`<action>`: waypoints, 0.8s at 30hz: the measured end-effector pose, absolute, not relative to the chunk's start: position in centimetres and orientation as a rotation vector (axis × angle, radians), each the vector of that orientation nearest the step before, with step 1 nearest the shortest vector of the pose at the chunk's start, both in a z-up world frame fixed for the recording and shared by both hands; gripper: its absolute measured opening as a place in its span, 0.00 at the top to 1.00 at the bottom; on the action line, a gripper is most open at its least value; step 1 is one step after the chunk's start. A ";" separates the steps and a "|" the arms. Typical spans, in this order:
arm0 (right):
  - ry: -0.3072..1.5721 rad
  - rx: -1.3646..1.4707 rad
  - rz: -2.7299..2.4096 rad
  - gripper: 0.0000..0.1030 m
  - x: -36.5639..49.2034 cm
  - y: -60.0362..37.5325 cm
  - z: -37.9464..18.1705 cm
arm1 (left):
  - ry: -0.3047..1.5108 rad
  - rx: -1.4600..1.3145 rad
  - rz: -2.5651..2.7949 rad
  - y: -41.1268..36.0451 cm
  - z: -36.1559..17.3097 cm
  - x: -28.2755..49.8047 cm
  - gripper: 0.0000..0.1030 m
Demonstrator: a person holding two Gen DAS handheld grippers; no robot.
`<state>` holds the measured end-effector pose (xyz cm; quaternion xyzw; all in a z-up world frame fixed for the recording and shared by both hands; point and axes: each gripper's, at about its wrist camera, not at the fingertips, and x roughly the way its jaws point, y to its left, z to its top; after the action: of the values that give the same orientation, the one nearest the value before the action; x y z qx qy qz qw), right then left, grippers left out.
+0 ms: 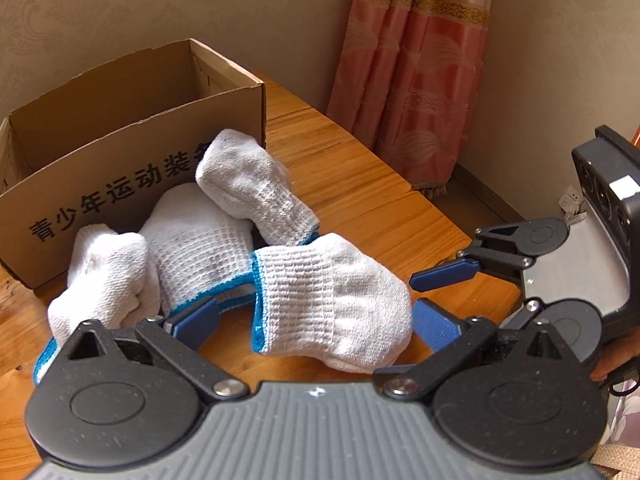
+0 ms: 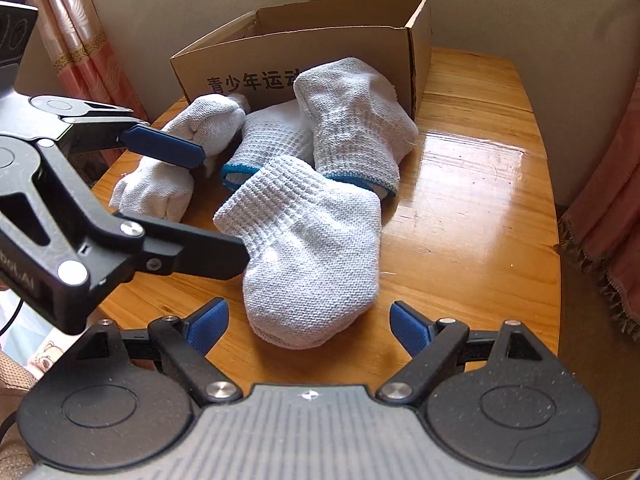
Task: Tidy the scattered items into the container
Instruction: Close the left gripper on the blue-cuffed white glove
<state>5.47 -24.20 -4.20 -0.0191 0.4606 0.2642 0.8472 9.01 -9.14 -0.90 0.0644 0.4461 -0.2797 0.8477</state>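
Several white knitted gloves with blue cuffs lie in a loose pile on the wooden table in front of an open cardboard box (image 1: 132,136) (image 2: 332,36). The nearest glove (image 1: 332,300) (image 2: 312,256) lies between my left gripper's open jaws. My left gripper (image 1: 316,316) is open around it; in the right wrist view it reaches in from the left (image 2: 216,200). My right gripper (image 2: 308,322) is open, with the same glove's fingertip end between its blue pads (image 2: 208,324). In the left wrist view the right gripper (image 1: 436,292) sits just right of that glove.
The wooden table (image 2: 472,200) has bare surface to the right of the gloves. A pink curtain (image 1: 416,76) hangs behind the table's far corner. The box stands against the wall at the table's back edge.
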 end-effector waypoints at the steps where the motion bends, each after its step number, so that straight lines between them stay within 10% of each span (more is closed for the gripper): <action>1: 0.974 -0.027 0.563 0.12 5.5 -24.4 -4.3 | 0.948 0.133 -0.595 -9.3 -1.1 9.3 0.03; 24: 0.969 0.155 0.668 0.11 6.8 -26.1 -5.6 | 1.140 -0.048 -0.647 -7.7 -4.6 12.1 0.25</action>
<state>6.80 -26.14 -5.56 0.0729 0.4566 0.3147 0.8290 12.10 -7.71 -4.56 -0.0223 0.5299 -0.3007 0.7926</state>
